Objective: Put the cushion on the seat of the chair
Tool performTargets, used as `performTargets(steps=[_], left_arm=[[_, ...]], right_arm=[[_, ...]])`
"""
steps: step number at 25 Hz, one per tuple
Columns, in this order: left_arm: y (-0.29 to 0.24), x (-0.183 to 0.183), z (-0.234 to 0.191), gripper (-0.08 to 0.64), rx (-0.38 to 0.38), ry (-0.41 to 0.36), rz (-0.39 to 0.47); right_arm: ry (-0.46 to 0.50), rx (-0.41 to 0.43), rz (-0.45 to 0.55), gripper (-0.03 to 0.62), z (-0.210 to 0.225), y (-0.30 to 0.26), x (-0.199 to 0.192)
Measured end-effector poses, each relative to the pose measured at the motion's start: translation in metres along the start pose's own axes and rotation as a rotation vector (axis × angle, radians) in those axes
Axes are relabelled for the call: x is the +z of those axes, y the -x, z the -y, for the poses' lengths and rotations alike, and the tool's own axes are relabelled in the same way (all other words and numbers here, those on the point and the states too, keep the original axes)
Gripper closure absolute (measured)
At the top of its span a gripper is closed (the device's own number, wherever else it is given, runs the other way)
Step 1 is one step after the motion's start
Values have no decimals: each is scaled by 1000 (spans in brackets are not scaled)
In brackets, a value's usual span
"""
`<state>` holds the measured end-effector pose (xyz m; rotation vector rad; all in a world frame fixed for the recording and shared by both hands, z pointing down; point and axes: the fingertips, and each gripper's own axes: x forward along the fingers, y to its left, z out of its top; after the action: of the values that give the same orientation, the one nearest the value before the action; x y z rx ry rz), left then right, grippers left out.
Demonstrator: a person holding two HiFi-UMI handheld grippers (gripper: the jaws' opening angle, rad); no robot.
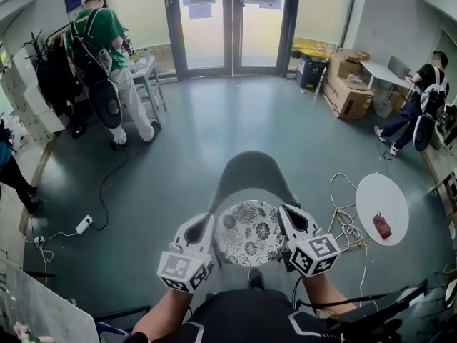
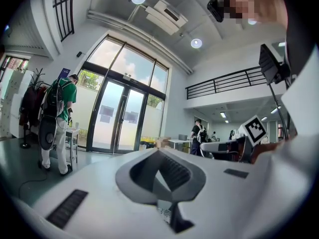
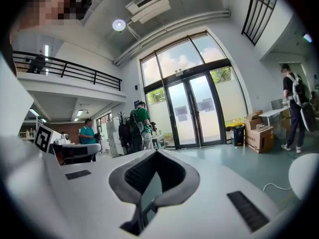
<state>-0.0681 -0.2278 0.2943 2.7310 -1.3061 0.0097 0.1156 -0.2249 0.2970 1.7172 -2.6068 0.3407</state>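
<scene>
We see a bare grey-green floor (image 1: 186, 141) and glass doors (image 1: 228, 20). One chair (image 1: 251, 170), one cushion (image 1: 250, 233), one round table (image 1: 371, 191). Two grippers: left gripper (image 1: 207, 226) and right gripper (image 1: 285, 219) each pinch the cushion's rim.

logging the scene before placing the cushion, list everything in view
cushion: 1, black-and-white patterned, held up at centre
chair: 1, grey, beneath cushion
round table: 1, white, right of chair
red object: 1, on round table
cardboard boxes: at least 2, brown, far right
power strip: 1, white, floor left
person in green shirt: 1, far left
person in black: 1, far right
left tool, right tool: 2, white, each shut on cushion
</scene>
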Motion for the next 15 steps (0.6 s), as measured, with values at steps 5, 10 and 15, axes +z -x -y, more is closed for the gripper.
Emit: performTargets(steps=[5, 10, 15], left_arm=[[5, 15, 8, 552, 9, -78, 33], [2, 18, 6, 552, 13, -83, 41], [-2, 17, -1, 552, 19, -86, 32]], right_arm=[[5, -5, 11, 583, 1, 0, 6], [7, 1, 18, 583, 0, -2, 8], [4, -2, 22, 583, 3, -10, 11]])
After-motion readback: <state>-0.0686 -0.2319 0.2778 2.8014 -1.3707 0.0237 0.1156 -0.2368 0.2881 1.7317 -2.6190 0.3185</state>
